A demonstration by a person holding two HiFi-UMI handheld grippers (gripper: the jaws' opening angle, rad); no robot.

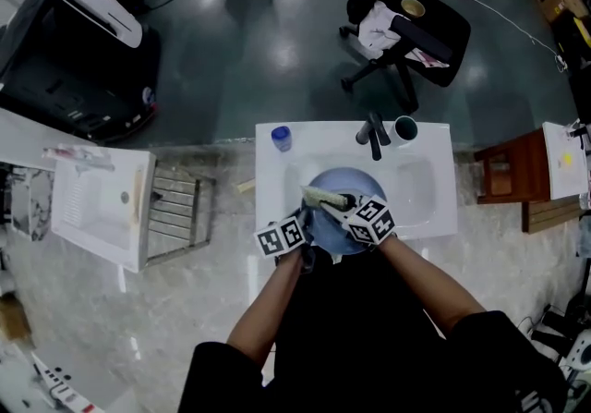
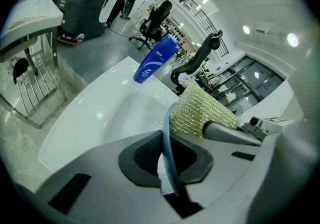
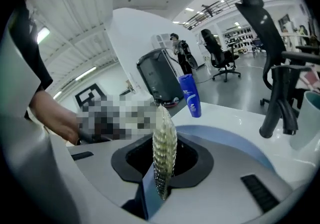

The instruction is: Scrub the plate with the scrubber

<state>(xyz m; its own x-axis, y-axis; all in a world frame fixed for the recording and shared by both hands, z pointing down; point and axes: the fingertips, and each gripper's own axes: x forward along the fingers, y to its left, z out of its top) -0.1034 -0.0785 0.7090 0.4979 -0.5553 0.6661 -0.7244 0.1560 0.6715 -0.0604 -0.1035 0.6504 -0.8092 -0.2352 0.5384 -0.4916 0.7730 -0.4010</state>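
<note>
With my left gripper (image 2: 167,160) clamped on the plate (image 1: 358,186) and my right gripper (image 3: 162,168) pinching the scrubber (image 1: 325,200) against it, scrubbing looks underway.

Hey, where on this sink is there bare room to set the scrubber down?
Free: the sink's right side, between plate and rim; the left strip this side of the blue bottle. Crowded: the middle, left tool on plate, right tool on scrubber, and the back by faucet and cup.

Blue plate (image 1: 358,183), tilted — yellow mesh scrubber (image 1: 325,200) seemingly against its face.
</note>
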